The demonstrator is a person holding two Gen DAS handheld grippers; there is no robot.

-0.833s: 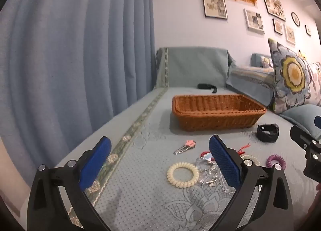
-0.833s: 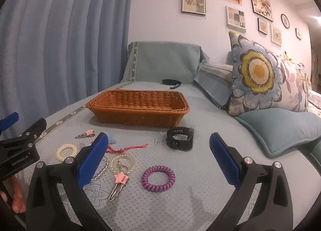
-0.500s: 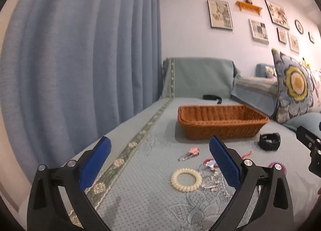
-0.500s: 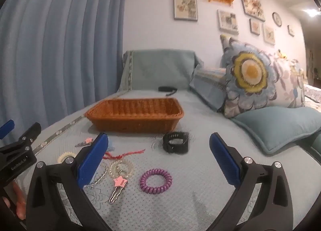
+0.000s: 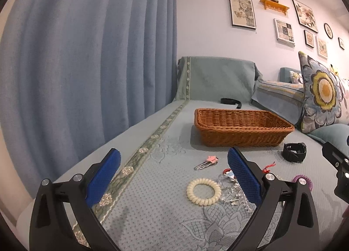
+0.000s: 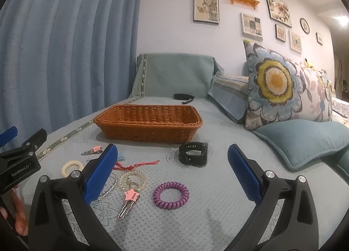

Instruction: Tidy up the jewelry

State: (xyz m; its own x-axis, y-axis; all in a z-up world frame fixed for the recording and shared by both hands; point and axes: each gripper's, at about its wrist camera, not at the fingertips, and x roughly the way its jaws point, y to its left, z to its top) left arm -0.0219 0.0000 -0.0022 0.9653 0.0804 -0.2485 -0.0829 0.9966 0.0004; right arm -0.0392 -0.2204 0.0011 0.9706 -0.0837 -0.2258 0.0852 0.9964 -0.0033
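A brown wicker basket (image 5: 242, 130) (image 6: 150, 127) stands on the grey-green sofa cover. In front of it lie a cream spiral hair tie (image 5: 204, 192) (image 6: 72, 167), a purple spiral hair tie (image 6: 170, 194), a black watch (image 6: 193, 156) (image 5: 294, 152), two pink star hair clips (image 6: 129, 199) (image 5: 207, 162), a clear bead bracelet (image 6: 132, 180) and a red cord (image 6: 137, 164). My left gripper (image 5: 174, 176) hovers open, left of the pile. My right gripper (image 6: 172, 174) is open above the purple tie, nothing between its fingers.
A blue curtain (image 5: 87, 65) hangs along the left. A flowered cushion (image 6: 281, 87) and a teal pillow (image 6: 305, 139) sit on the right. A black strap (image 6: 183, 97) lies behind the basket. A hand (image 6: 17, 211) shows at the lower left of the right wrist view.
Both cameras first tilted up a little, then came back down toward the jewelry. Both grippers stayed open and nothing on the sofa moved.
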